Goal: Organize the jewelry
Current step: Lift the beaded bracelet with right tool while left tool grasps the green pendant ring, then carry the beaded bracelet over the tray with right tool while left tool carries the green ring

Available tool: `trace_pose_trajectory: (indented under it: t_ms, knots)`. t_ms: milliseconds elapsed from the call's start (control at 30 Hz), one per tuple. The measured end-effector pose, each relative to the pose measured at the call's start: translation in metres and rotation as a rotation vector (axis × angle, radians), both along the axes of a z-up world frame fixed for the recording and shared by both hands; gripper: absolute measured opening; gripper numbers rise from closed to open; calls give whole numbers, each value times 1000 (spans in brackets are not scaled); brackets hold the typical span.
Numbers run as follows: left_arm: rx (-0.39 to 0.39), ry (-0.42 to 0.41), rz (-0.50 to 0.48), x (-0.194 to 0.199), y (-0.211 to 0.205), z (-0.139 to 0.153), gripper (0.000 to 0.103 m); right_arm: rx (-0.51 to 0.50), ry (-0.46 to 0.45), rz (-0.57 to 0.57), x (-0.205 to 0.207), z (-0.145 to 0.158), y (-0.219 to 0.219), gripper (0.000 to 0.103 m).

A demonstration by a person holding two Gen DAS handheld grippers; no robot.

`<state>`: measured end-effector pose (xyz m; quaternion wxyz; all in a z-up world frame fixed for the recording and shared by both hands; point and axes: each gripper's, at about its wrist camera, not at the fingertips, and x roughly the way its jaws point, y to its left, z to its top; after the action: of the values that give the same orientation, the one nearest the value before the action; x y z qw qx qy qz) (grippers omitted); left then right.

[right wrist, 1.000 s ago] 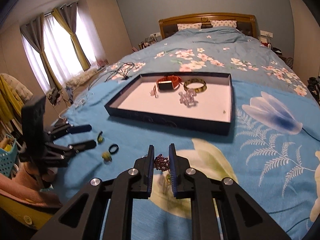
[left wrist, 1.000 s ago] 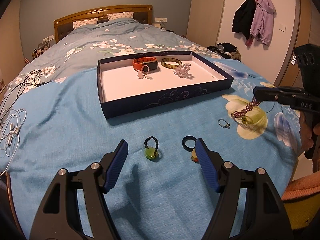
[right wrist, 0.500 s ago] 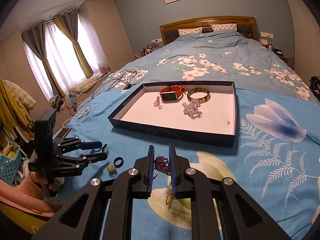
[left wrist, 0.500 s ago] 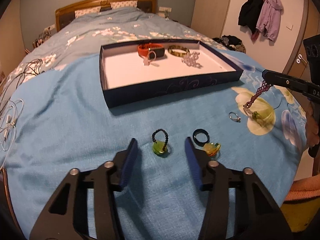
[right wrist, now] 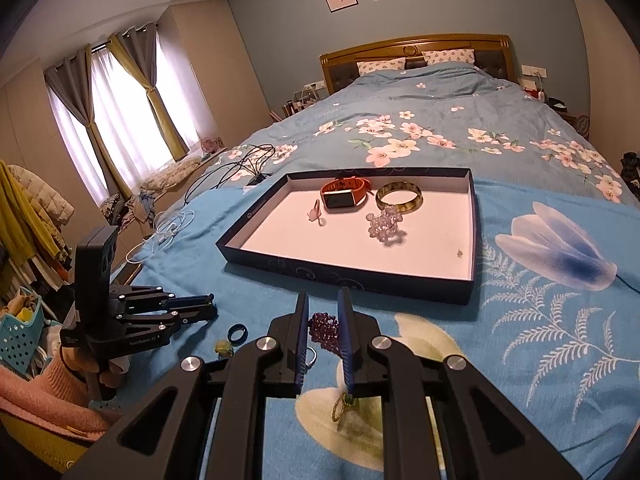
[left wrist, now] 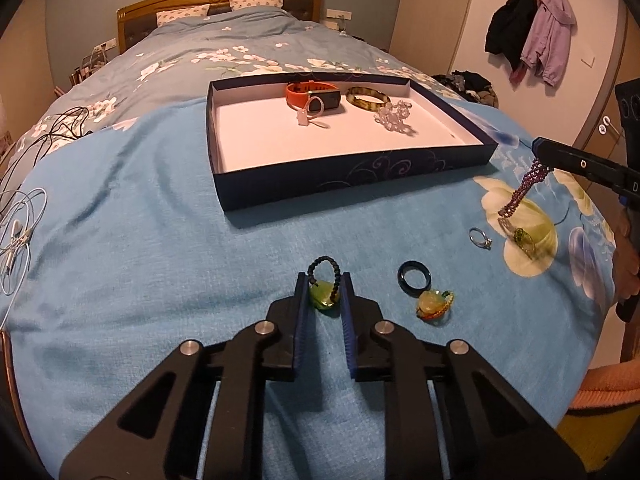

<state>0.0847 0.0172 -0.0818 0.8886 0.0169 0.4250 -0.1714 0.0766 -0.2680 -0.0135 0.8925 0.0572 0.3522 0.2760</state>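
My left gripper (left wrist: 324,280) is shut on a green stone ring with a black bead loop (left wrist: 323,295) that lies on the blue bedspread. My right gripper (right wrist: 323,304) is shut on a purple beaded bracelet (right wrist: 323,330) and holds it above the bed; in the left wrist view the bracelet (left wrist: 524,190) hangs from the right gripper's fingertips (left wrist: 540,148). A dark blue tray (left wrist: 400,176) with a white floor holds an orange watch (left wrist: 310,94), a gold bangle (left wrist: 368,98), a clear bead bracelet (left wrist: 392,116) and a small pendant (left wrist: 304,116).
On the bedspread lie a black ring (left wrist: 415,276), a yellow-green stone ring (left wrist: 432,303), a silver ring (left wrist: 479,237) and a green-stone ring (left wrist: 522,237). White earphones (left wrist: 16,236) and black cables (left wrist: 52,128) lie at the left. The bed edge is at the right.
My left gripper moved forward and down and closed from wide open onto the green stone ring. My right gripper rose a little with the purple bracelet.
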Motion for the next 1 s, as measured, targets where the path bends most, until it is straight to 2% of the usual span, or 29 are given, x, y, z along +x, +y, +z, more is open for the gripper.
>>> trace_pose_trajectory:
  t_ms: [500, 1000]
  knots:
    - [-21, -89, -28, -3, -12, 28, 16, 4, -43, 6, 6, 14, 2, 13]
    - [-18, -155, -30, 17, -19, 53, 16, 18, -82, 18, 33, 32, 8, 13]
